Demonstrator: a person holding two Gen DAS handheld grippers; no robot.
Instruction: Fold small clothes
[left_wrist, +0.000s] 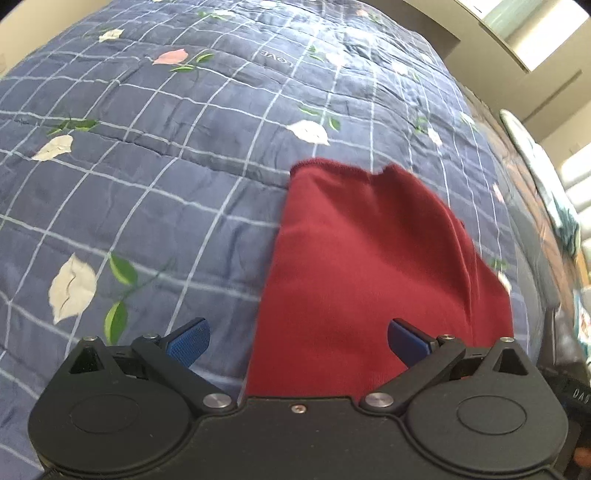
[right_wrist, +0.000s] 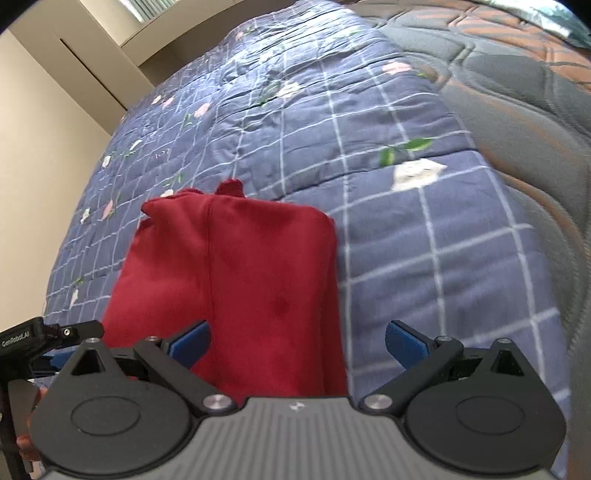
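Red garment (left_wrist: 369, 266): one item, dark red knit, folded into a rough rectangle, lying flat on the bed.

Left hand-held gripper (left_wrist: 298, 341): black body, blue pads (left_wrist: 190, 341), jaws spread wide, nothing between them. It hangs over the near end of the garment; the left pad sits over bare quilt, the right pad over red cloth (whether either touches the fabric cannot be told). In the left wrist view the garment fills the lower centre and right of the frame, its far edge uneven and slightly rumpled near mid-frame, a lengthwise seam or fold line running down its right part.

Right hand-held gripper (right_wrist: 297, 341): black arms, grey ribbed body, blue pads (right_wrist: 192, 341), jaws likewise spread wide and empty. In the right wrist view the garment (right_wrist: 236, 280) lies in the lower centre-left, with a vertical seam left of its middle, a darker spot low on the cloth and a small bunched tip at its far edge. The left pad is over the cloth, the right over quilt.

Quilt (left_wrist: 166, 177): blue, pale grid lines, white and pink petals, green leaves; covers the bed.

Second bedcover (right_wrist: 517, 129): grey and rust-brown, quilted, upper right of the right wrist view.

Wall (right_wrist: 40, 147): cream, upper left.
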